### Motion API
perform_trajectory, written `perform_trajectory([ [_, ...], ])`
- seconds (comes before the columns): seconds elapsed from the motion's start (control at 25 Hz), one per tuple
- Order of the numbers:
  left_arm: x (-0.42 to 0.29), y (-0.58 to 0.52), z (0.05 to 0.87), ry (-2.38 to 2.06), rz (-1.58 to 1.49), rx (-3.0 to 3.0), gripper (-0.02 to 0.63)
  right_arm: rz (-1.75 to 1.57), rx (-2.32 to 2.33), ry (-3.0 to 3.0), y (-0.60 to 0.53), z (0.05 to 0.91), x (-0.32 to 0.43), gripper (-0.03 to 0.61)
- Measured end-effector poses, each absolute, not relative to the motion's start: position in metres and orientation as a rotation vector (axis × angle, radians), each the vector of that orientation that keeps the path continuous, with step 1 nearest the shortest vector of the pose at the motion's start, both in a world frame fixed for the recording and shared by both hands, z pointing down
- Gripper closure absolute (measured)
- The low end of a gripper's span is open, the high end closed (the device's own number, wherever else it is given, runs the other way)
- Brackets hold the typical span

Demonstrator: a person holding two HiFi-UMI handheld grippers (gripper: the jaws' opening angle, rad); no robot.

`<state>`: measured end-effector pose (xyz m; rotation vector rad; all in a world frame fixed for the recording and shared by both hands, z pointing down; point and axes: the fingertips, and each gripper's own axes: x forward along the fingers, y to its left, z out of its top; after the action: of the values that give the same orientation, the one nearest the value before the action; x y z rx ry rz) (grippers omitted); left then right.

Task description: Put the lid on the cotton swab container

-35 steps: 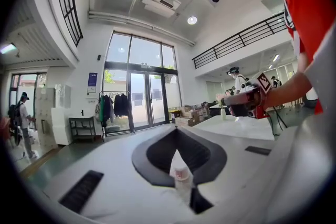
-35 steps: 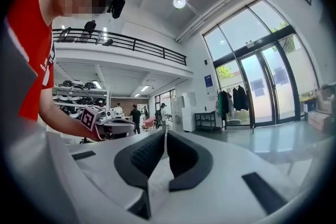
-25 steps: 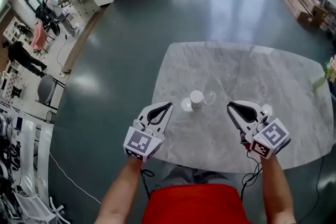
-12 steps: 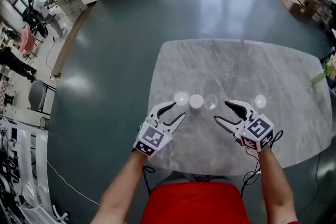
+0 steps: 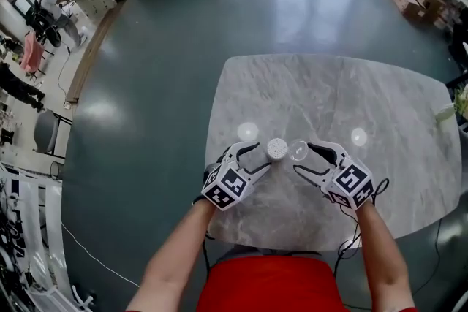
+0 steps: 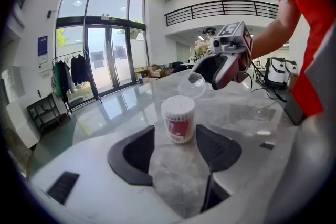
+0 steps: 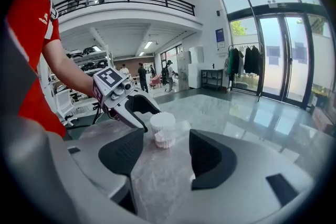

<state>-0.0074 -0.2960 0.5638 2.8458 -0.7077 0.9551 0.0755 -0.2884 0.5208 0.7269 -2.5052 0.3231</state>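
Observation:
The cotton swab container [image 5: 276, 149] stands upright on the marble table [image 5: 380, 99], full of white swabs, with no lid on it. Its clear lid [image 5: 297, 150] lies just to its right. My left gripper [image 5: 262, 157] is at the container's left with its jaws opening; in the left gripper view the container [image 6: 178, 119] stands just past the tips of my left gripper [image 6: 175, 139], untouched. My right gripper [image 5: 303, 158] faces it from the right, jaws opening, nothing between the pads. In the right gripper view, the lid [image 7: 164, 139] and container [image 7: 163, 122] sit ahead of them.
Two bright light reflections [image 5: 248, 131] [image 5: 358, 136] show on the table top. The table's near edge [image 5: 292, 245] is close to the person's red shirt. Grey floor surrounds the table; shelves and people are far off at the left.
Both grippers have moved forward and inward to the container and lid. Both pairs of jaws have gone from nearly shut to wide apart.

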Motion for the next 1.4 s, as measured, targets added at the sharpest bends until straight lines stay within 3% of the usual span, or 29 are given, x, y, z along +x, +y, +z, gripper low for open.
perform_trajectory([
  [0.36,0.020,-0.304,0.570,-0.625,0.948,2.874,0.358,0.280,0.679,-2.580,-0.294,0.497,0.055,0.288],
  [0.8,0.024,-0.304,0.573,-0.601,0.918,2.893,0.365,0.207,0.727,-2.397,-0.312,0.524,0.001,0.413],
  [1.04,0.021,-0.309,0.573,-0.613,0.927,2.899,0.362,-0.073,0.736,-2.190,-0.314,0.535,-0.008,0.410],
  [1.24,0.022,-0.310,0.573,-0.627,0.924,2.889,0.357,-0.099,0.704,-2.111,-0.314,0.538,-0.008,0.408],
  [1.4,0.018,-0.306,0.572,-0.655,0.859,2.873,0.362,-0.077,0.702,-2.174,-0.313,0.536,-0.005,0.357],
])
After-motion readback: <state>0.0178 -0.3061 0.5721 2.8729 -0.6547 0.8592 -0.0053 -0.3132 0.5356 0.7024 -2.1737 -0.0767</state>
